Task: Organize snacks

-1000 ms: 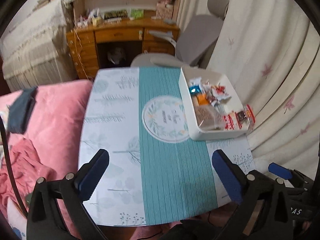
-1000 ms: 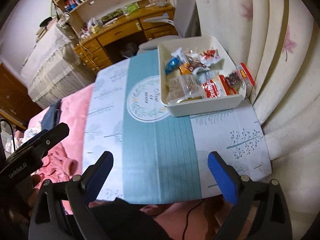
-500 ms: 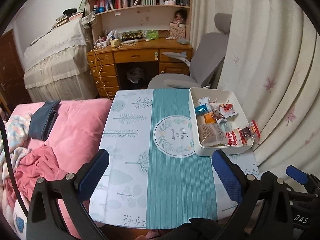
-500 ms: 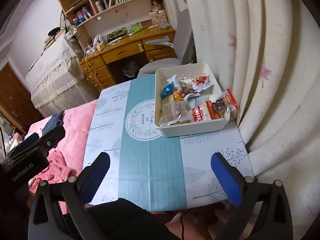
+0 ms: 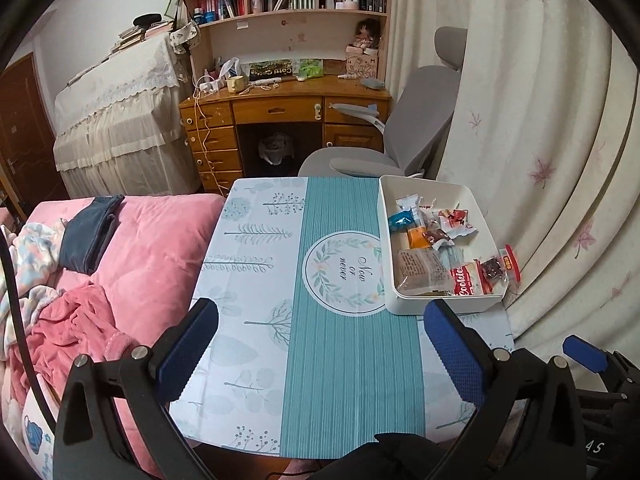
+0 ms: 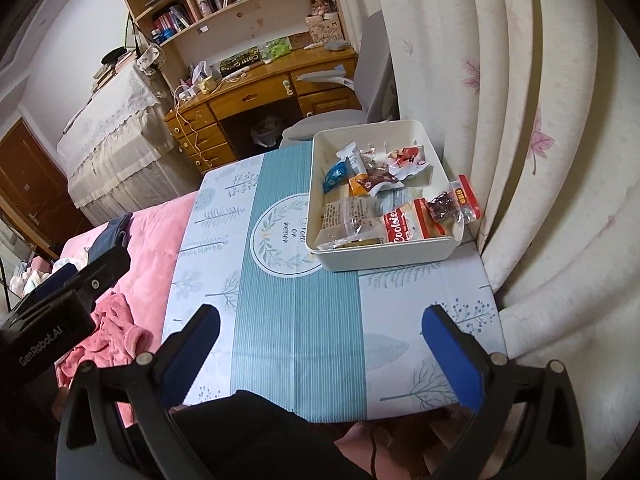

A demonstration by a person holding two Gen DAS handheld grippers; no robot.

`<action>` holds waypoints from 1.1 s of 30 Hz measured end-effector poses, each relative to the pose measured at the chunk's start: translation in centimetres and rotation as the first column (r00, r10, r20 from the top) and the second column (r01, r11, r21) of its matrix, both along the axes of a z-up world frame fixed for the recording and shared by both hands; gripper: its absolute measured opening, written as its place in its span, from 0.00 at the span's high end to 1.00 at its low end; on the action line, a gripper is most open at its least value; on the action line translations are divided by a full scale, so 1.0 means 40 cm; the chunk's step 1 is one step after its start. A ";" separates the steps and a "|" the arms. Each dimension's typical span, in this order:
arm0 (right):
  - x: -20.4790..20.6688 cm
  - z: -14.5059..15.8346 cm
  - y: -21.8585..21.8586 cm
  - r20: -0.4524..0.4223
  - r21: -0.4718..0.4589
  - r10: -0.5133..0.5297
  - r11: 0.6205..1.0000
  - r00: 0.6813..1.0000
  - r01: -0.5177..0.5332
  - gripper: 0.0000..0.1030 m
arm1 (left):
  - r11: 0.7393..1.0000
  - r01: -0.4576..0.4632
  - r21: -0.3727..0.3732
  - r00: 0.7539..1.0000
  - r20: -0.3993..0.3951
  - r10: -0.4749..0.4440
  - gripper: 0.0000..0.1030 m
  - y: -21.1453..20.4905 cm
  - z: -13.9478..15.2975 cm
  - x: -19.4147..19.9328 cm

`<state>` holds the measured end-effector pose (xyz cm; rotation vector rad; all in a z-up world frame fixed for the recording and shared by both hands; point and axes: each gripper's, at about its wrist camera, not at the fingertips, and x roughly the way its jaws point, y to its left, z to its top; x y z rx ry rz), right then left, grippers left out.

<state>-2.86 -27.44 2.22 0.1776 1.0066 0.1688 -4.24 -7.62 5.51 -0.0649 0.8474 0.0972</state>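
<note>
both the left tongs (image 5: 320, 344) and right tongs (image 6: 320, 344) gape wide and empty, well short of the white bin (image 6: 384, 258) of snacks (image 6: 368, 200).

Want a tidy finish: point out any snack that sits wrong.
One does: the clear packet with the red header lies across the white bin's right rim, its red end hanging out toward the curtain. The other snacks lie inside the bin.

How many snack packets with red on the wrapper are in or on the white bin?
3. The red "Cookie" packet lies at the white plastic bin's near end, the red-edged clear packet overhangs its right rim, the red-and-white pouch sits far right. Others may be hidden.
</note>
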 end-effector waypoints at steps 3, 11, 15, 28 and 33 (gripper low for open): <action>0.010 -0.005 0.001 -0.012 0.000 0.008 1.000 1.000 -0.008 0.01 | 1.000 0.000 -0.006 1.000 -0.017 0.000 0.01 0.003 -0.011 0.007; 0.025 -0.014 0.003 -0.033 -0.007 0.015 1.000 0.999 -0.016 0.01 | 0.999 0.010 -0.031 0.997 -0.078 -0.013 0.01 0.006 -0.046 0.035; 0.026 -0.020 0.001 -0.045 -0.006 0.015 1.000 0.999 -0.015 0.01 | 0.999 0.011 -0.033 0.996 -0.086 -0.014 0.01 0.010 -0.053 0.039; 0.026 -0.030 -0.006 -0.063 -0.003 0.012 1.000 0.998 -0.012 0.01 | 0.999 0.016 -0.032 0.995 -0.098 -0.019 0.01 0.011 -0.064 0.043; 0.026 -0.036 -0.004 -0.068 -0.011 0.023 1.000 0.997 -0.024 0.01 | 0.999 0.011 -0.036 0.995 -0.101 -0.015 0.01 0.014 -0.071 0.032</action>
